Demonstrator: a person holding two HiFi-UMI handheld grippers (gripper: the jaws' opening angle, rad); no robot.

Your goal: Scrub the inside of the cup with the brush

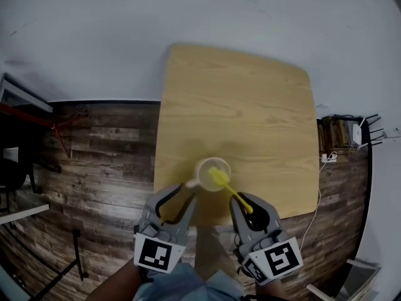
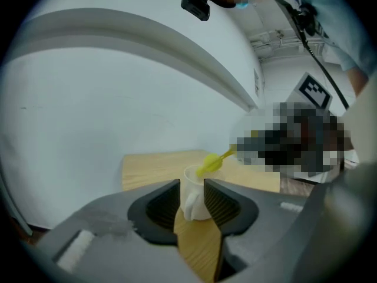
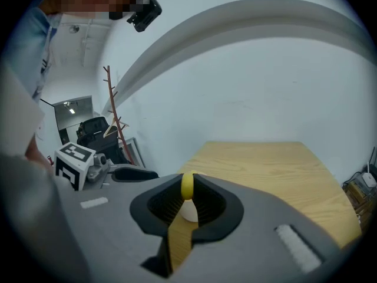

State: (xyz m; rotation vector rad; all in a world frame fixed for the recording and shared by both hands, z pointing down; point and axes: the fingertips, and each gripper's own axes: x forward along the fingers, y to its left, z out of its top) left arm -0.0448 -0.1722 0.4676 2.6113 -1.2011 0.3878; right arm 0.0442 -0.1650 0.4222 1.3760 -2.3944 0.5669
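Note:
A white cup (image 1: 213,173) stands on the light wooden table (image 1: 250,105) near its front edge. The head of a yellow brush (image 1: 219,179) sits in the cup's mouth, and its handle slants back to my right gripper (image 1: 245,202), which is shut on it. In the right gripper view the yellow brush handle (image 3: 187,186) is pinched between the pads, with the cup (image 3: 188,211) just beyond. My left gripper (image 1: 186,192) is open at the cup's left side. In the left gripper view the cup's handle (image 2: 191,200) lies in the gap of the left gripper (image 2: 191,194), below the brush (image 2: 210,163).
Dark wooden plank floor (image 1: 100,168) surrounds the table. A white router and cables (image 1: 354,133) lie on the floor at the right. A coat stand (image 3: 112,114) and a black chair (image 3: 94,131) stand by the wall on the left.

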